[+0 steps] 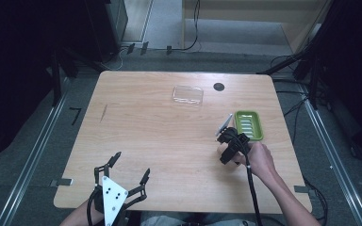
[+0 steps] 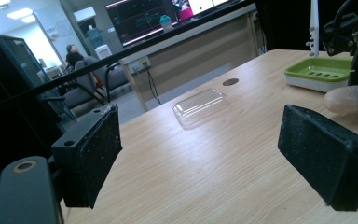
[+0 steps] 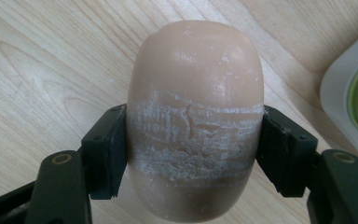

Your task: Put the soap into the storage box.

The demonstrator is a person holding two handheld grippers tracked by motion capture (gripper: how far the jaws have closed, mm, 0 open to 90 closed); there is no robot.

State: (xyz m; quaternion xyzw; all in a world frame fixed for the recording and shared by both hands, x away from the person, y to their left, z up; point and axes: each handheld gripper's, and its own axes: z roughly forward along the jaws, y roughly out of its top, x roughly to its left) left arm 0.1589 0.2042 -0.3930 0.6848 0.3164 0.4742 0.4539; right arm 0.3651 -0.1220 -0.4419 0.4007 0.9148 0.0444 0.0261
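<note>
We have the bar of soap (image 3: 195,121) clamped in our right gripper (image 3: 193,154), and that is the part of the job we judge done: the pick-up. The two black pads press on the long sides of the bar across its worn, whitish band, so the jaws stand only as wide as the soap itself. In the right gripper view the bar hangs over bare wood, with the pale rim of the soap dish (image 3: 342,88) just coming in at the right edge. From the high view our right gripper (image 1: 229,147) sits at the right of the table (image 1: 146,136), just on the near-left side of the green soap dish (image 1: 248,125), close to it but not yet over it.

What is left, as we read it, is to carry the soap the short way over the dish, lower it into the green tray and let go. The clear lid (image 1: 187,94) lies by itself toward the far side of the table, well apart from the dish, so covering the dish may follow.

Our left gripper (image 1: 131,165) waits at the near-left edge, jaws spread wide, with nothing between the pads (image 2: 95,156) and touching nothing.
</note>
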